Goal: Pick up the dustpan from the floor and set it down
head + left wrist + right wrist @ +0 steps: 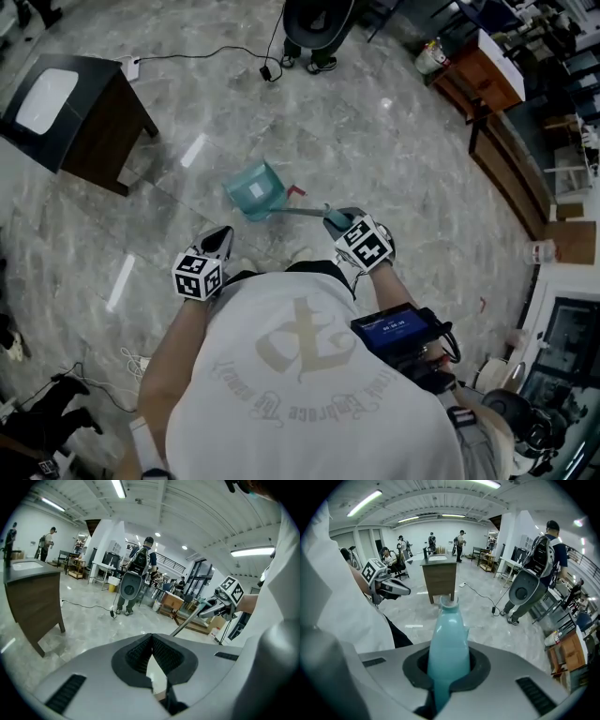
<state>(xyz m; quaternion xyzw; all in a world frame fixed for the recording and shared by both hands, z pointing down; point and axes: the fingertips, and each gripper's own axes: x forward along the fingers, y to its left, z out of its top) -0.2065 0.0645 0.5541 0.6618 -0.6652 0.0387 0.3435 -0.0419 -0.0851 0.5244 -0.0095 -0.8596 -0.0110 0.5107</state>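
The teal dustpan (253,190) is ahead of me over the marble floor, on a long grey shaft (302,212) that runs back to my right gripper (336,221). I cannot tell whether its pan touches the floor. In the right gripper view, my right gripper (446,665) is shut on the handle's teal grip (447,634), which sticks out past the jaws. My left gripper (221,239) hangs to the left of the shaft, apart from it. In the left gripper view its pads (140,656) meet at the tips with nothing between them, and the shaft (187,619) shows beyond.
A dark wooden cabinet with a white top (70,112) stands at the far left. A person (317,23) stands ahead beside a floor cable (206,54). Wooden desks (487,84) line the right side. A small red piece (296,191) lies by the dustpan.
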